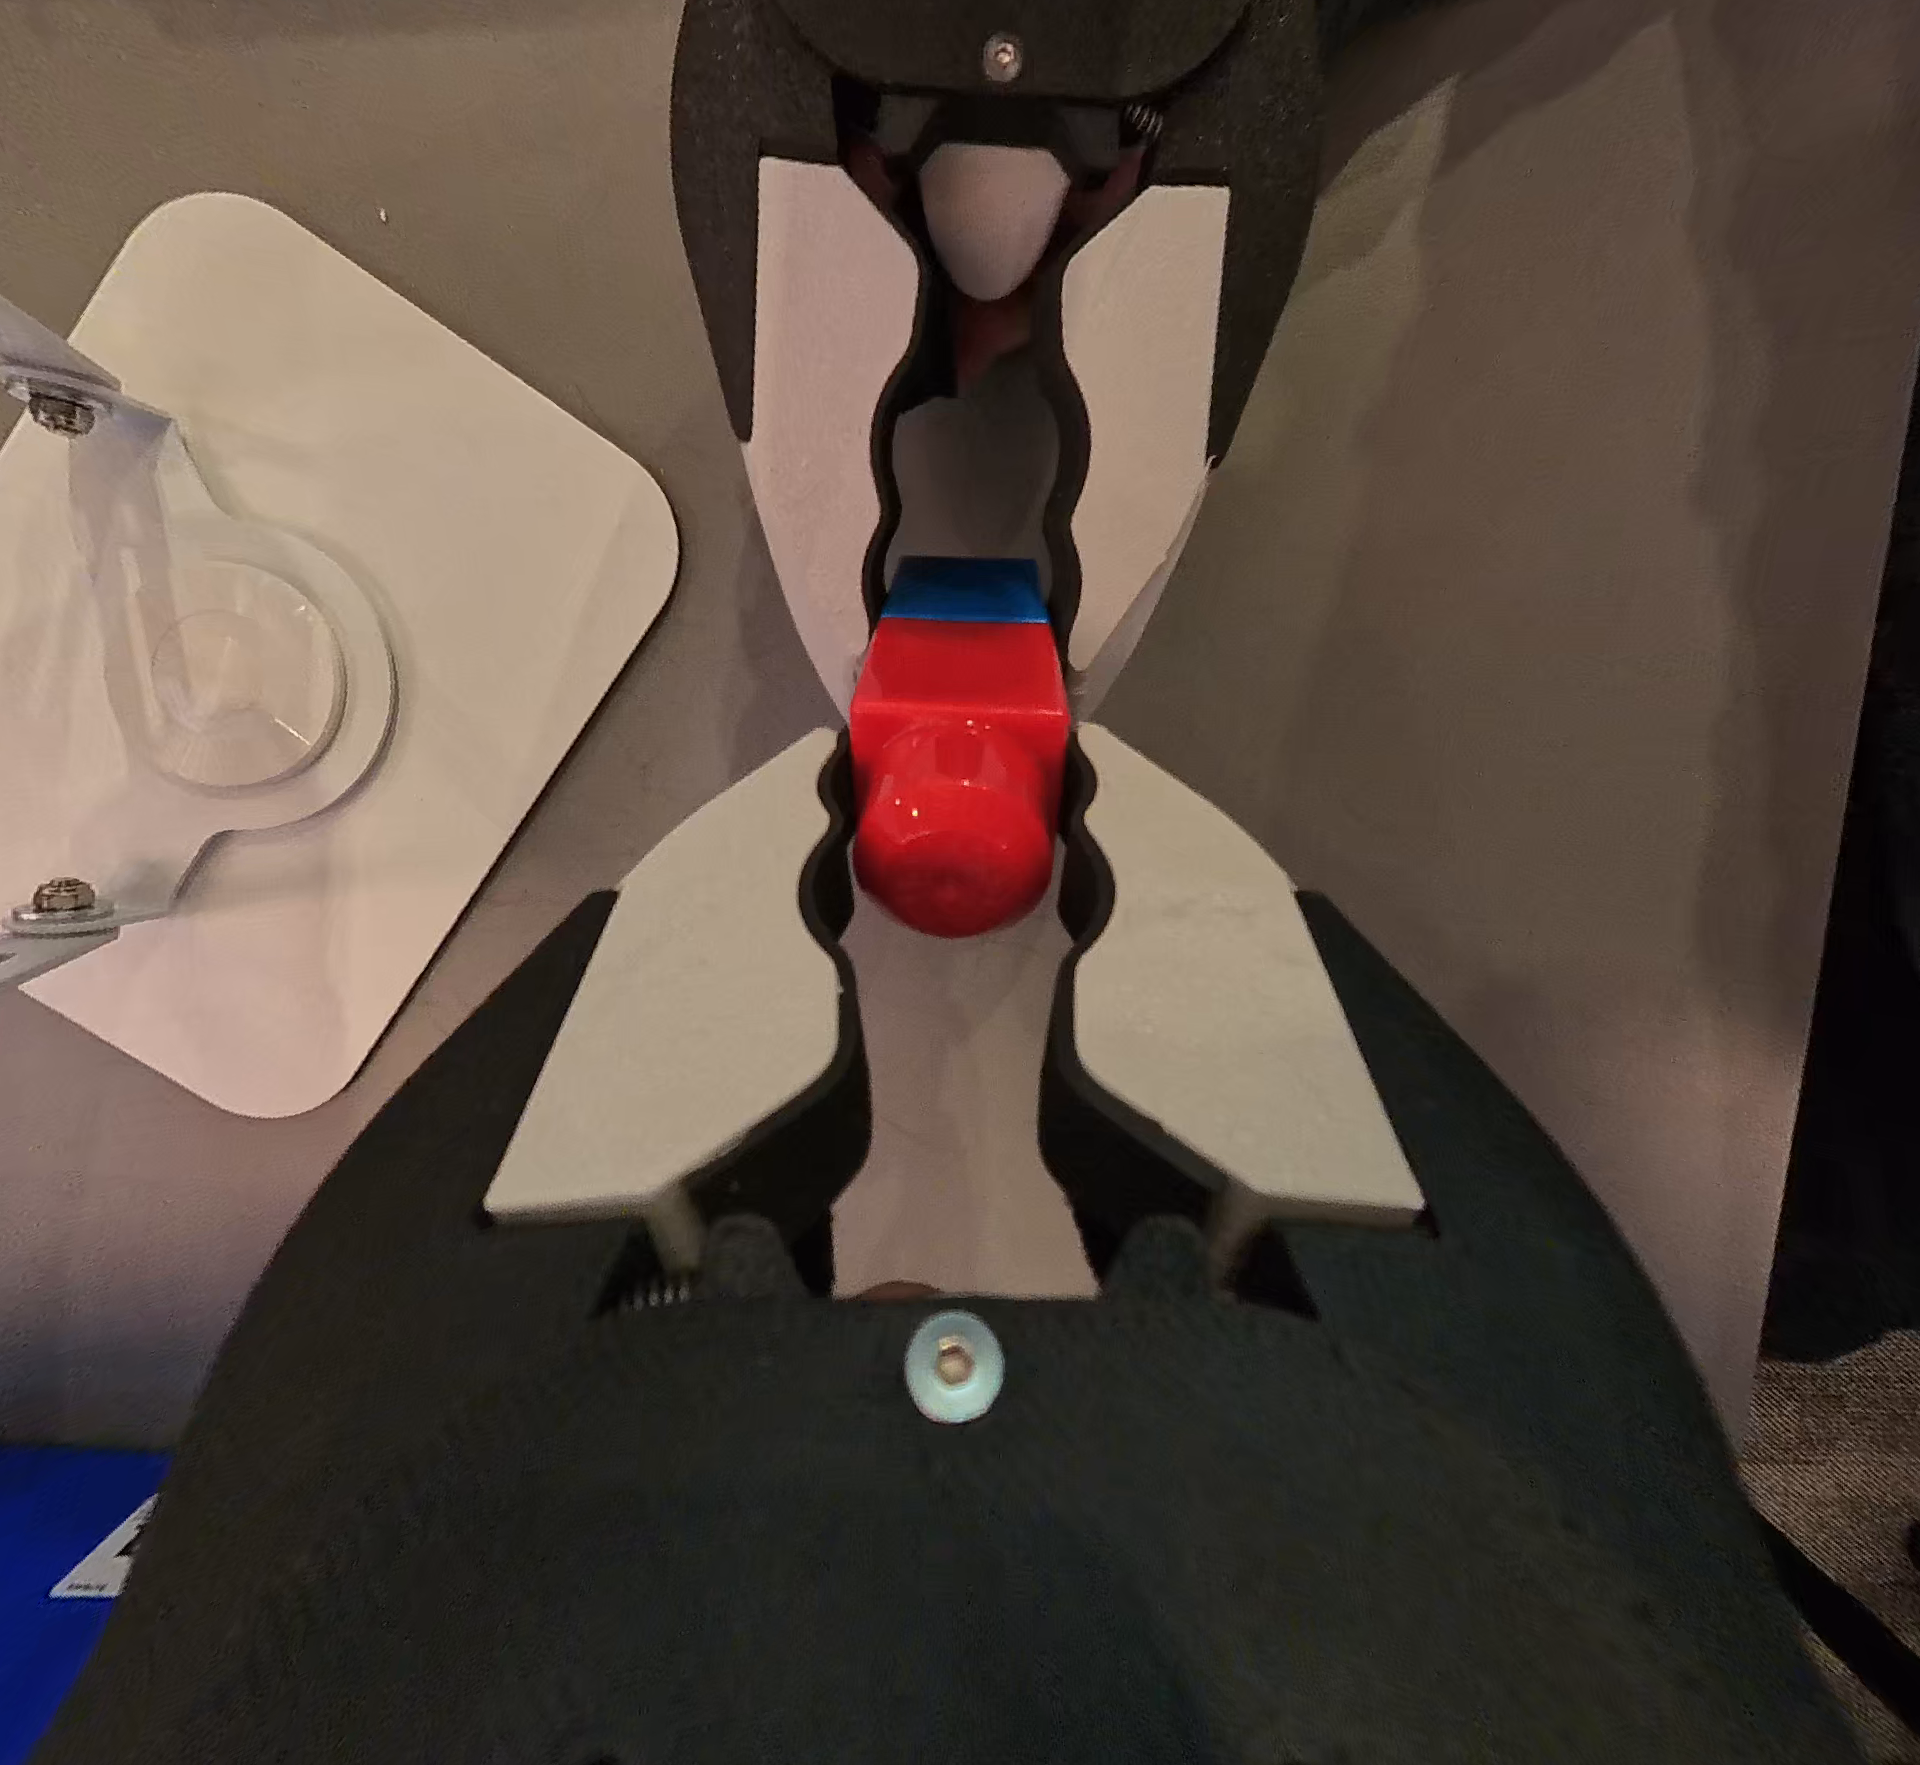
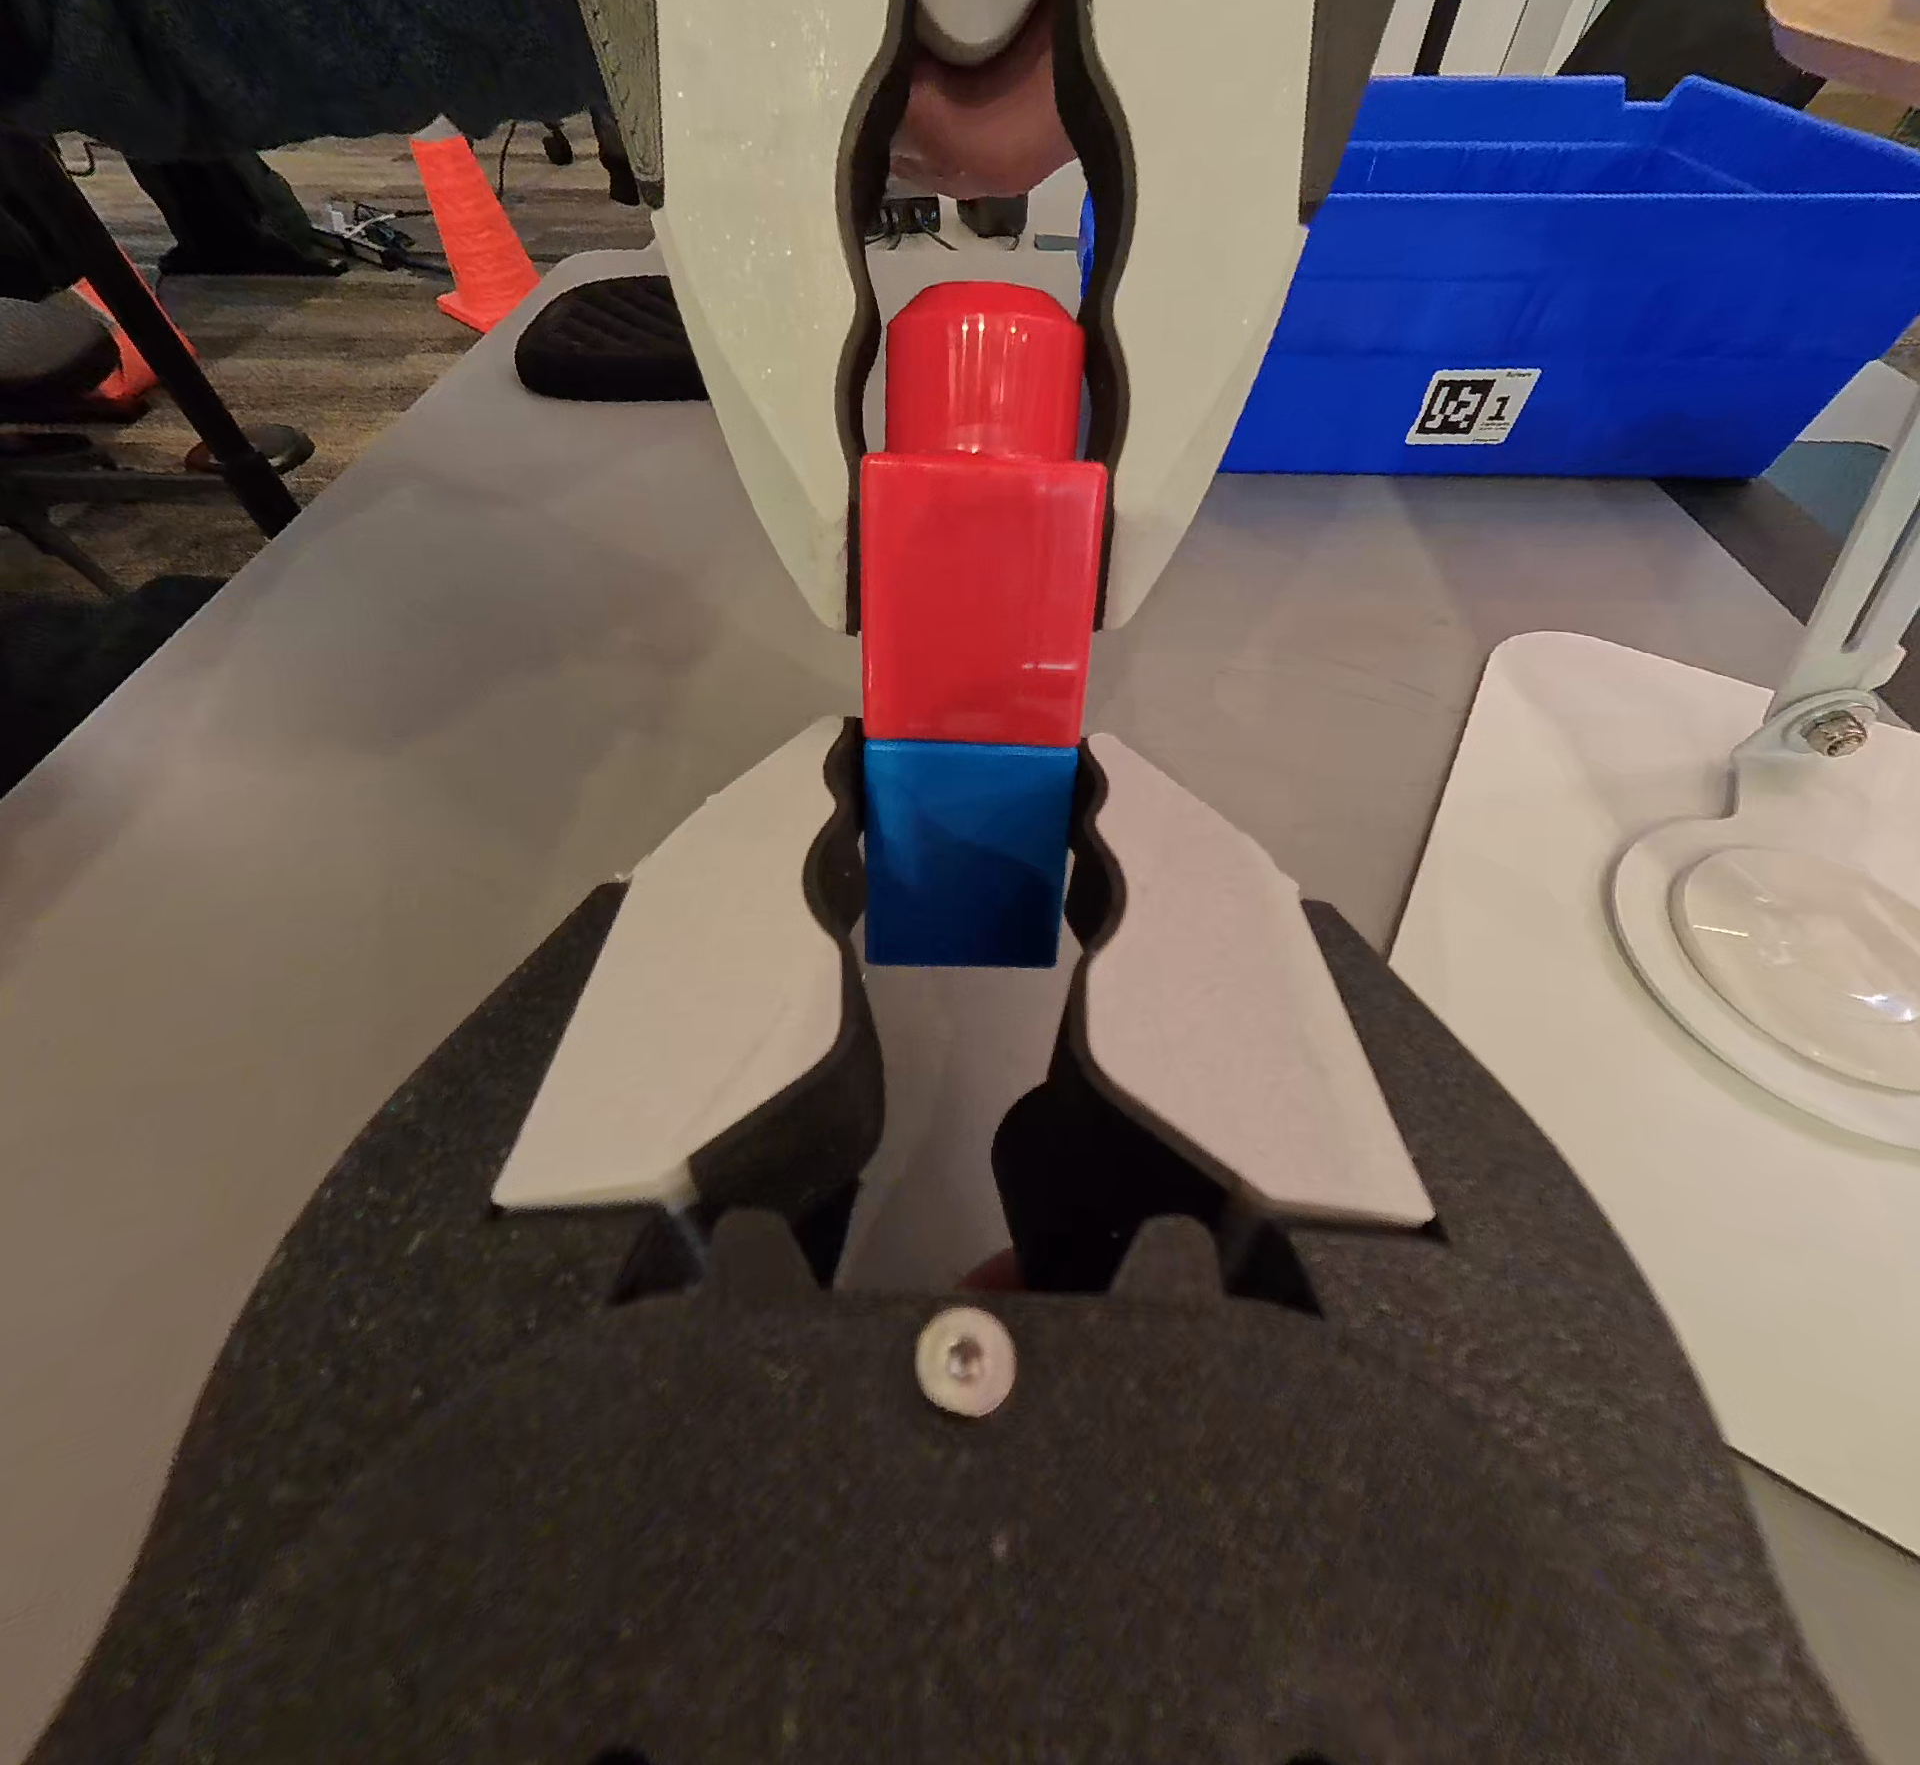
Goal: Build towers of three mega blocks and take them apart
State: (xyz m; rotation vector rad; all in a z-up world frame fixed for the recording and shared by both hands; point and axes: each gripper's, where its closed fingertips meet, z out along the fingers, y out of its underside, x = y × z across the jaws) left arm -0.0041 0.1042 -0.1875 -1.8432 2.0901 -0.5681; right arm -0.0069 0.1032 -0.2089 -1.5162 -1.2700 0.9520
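Right wrist view: a red block point(image 2: 982, 593) sits stacked on a blue block point(image 2: 966, 853), held above a grey table point(image 2: 468, 676). The right gripper point(image 2: 966, 842) pinches the blue one; the left gripper point(image 2: 977, 562) pinches the red. Both look light, stiff and glossy, so flat sides likely grip best. A blue bin point(image 2: 1558, 292) stands behind.

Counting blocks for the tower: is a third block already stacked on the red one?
No. The red block sits on the blue block, its top stud bare.

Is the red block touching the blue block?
Touching. The right wrist view shows the red block sitting straight on the blue block, no gap.
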